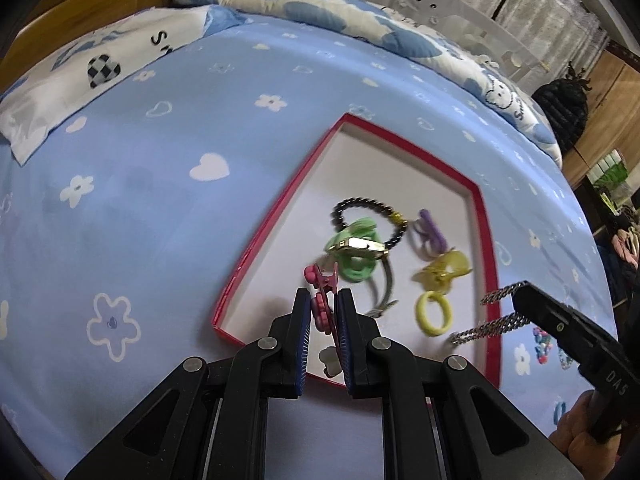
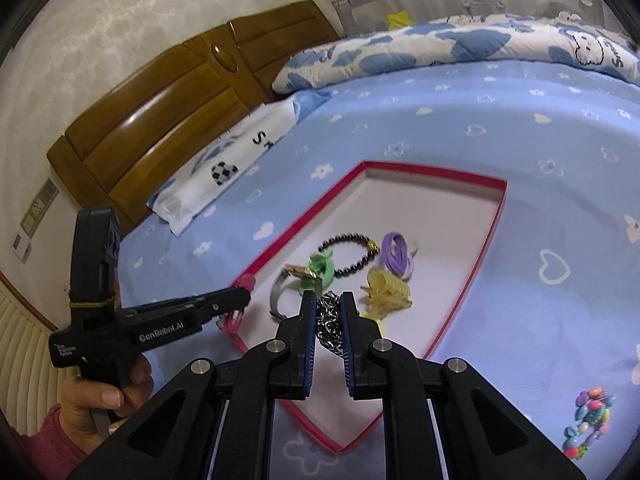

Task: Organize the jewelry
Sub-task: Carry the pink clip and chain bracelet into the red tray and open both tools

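Observation:
A shallow red-rimmed box [image 1: 280,216] with a white floor lies on the blue bedsheet. It holds a black bead bracelet [image 1: 360,204], a gold watch [image 1: 366,245], a green hair tie [image 1: 352,268], a purple tie [image 1: 430,232], a yellow clip [image 1: 444,268] and a yellow hair tie [image 1: 434,312]. My left gripper [image 1: 324,300] is shut on a pink flower hair clip [image 1: 316,280] over the box's near left part. My right gripper [image 2: 327,308] is shut on a silver chain [image 2: 329,320] above the box's [image 2: 492,232] near edge. The chain [image 1: 492,320] dangles over the right rim.
A colourful bead bracelet [image 2: 588,420] lies on the sheet to the right of the box. Pillows [image 2: 224,168] and a folded quilt [image 1: 340,12] sit at the far side, before a wooden headboard [image 2: 168,120]. A hand [image 2: 104,396] holds the left gripper's handle.

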{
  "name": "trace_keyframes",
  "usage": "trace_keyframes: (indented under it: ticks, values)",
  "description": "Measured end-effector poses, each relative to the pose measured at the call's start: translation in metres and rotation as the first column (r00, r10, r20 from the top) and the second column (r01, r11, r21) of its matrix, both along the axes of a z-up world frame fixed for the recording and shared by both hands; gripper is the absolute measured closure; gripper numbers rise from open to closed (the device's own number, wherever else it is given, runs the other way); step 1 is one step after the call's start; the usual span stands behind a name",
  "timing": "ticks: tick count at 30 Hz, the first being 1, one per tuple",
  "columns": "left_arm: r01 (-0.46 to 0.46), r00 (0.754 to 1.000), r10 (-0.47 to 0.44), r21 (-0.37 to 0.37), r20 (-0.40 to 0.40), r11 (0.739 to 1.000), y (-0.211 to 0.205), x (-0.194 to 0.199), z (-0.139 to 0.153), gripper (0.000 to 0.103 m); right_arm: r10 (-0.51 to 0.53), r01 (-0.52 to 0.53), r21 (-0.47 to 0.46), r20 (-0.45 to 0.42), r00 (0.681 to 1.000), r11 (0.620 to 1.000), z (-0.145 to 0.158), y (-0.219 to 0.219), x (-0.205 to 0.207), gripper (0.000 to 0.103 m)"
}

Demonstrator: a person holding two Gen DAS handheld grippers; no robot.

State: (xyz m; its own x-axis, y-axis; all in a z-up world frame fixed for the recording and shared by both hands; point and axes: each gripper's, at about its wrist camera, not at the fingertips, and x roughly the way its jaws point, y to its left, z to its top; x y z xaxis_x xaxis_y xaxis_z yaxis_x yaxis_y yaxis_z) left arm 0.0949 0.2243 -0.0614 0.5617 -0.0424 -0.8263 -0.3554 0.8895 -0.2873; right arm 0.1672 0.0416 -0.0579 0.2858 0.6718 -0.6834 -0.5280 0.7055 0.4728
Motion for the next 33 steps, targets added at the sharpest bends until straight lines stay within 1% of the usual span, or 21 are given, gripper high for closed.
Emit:
trace_keyframes:
  ticks: [9, 16, 18, 21, 23, 33]
  values:
    - [-0.007, 0.999, 0.007, -0.002, -0.05, 1.0, 0.005, 0.013, -0.022, 0.09, 0.017, -0.02, -0.057, -0.046, 0.999, 0.998, -0.027, 0.008, 0.003, 0.092]
    - [0.0, 0.998, 0.001, 0.015, -0.066, 1.0, 0.002, 0.018, -0.026, 0.09, 0.025, -0.031, -0.095, -0.067, 0.997, 0.995, -0.038, 0.014, 0.004, 0.092]
    - [0.003, 0.997, -0.002, 0.024, -0.073, 1.0, 0.001, 0.019, -0.026, 0.088, 0.027, -0.034, -0.103, -0.076, 0.997, 0.994, -0.041, 0.014, 0.004, 0.092]
    - [0.009, 0.997, -0.006, 0.028, -0.077, 1.0, 0.0, 0.019, -0.026, 0.087, 0.027, -0.036, -0.109, -0.082, 0.996, 0.993, -0.044, 0.015, 0.004, 0.091]
    - [0.01, 0.997, -0.008, 0.032, -0.078, 0.999, -0.001, 0.019, -0.025, 0.087, 0.027, -0.036, -0.11, -0.083, 0.996, 0.993, -0.045, 0.016, 0.004, 0.088]
    - [0.013, 0.997, -0.01, 0.044, -0.077, 0.999, -0.002, 0.018, -0.026, 0.087, 0.025, -0.033, -0.1, -0.077, 0.997, 0.994, -0.042, 0.015, 0.003, 0.087]
